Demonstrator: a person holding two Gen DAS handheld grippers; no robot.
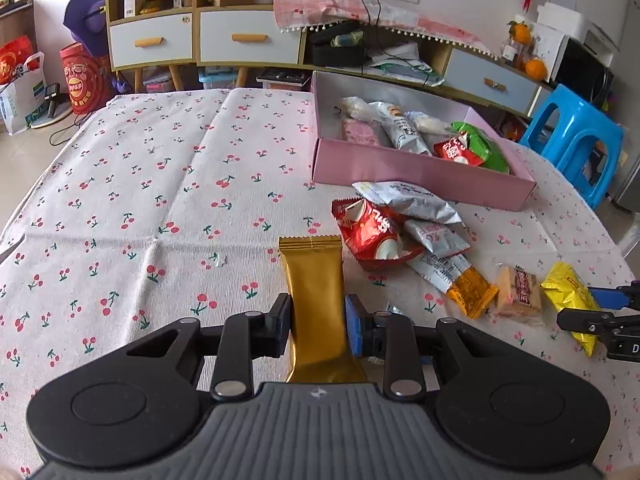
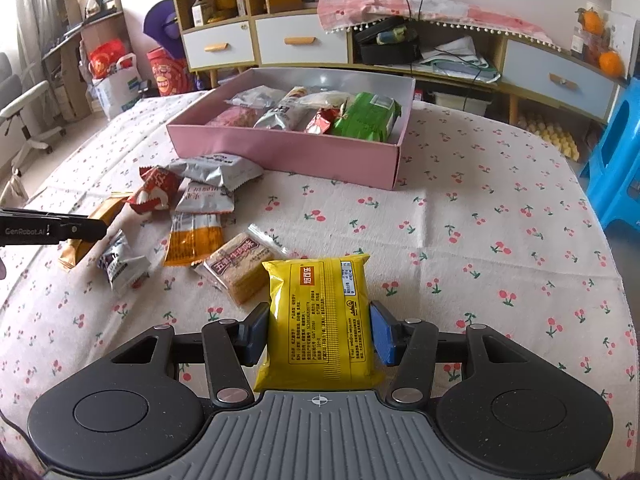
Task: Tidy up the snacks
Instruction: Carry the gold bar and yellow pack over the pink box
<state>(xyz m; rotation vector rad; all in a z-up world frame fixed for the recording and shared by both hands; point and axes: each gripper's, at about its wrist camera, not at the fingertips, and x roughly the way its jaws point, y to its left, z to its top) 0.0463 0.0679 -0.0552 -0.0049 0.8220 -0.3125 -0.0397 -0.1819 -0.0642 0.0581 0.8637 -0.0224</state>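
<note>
Cherry-print cloth (image 1: 160, 184) covers table. L gripper (image 1: 318, 320) clamps gold pack (image 1: 316, 296); R gripper (image 2: 320, 332) clamps yellow pack (image 2: 320, 312). Pink box (image 2: 288, 152) w/ snacks sits beyond; loose packs (image 1: 400, 232) just beside it.

Gold packet (image 1: 316, 304), yellow packet (image 2: 320, 316) — gripped, flat

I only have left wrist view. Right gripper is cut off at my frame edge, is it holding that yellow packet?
Observer: Yes. The right gripper has its jaws shut on the yellow foil snack packet, printed back side up.
Operator: Anything hidden behind my gripper?
Observer: A small white-and-navy wrapped snack lies on the cherry-print tablecloth, beside your gold foil sachet.
Operator: Box space?
Observer: The pink cardboard box looks bare along its far side.
</note>
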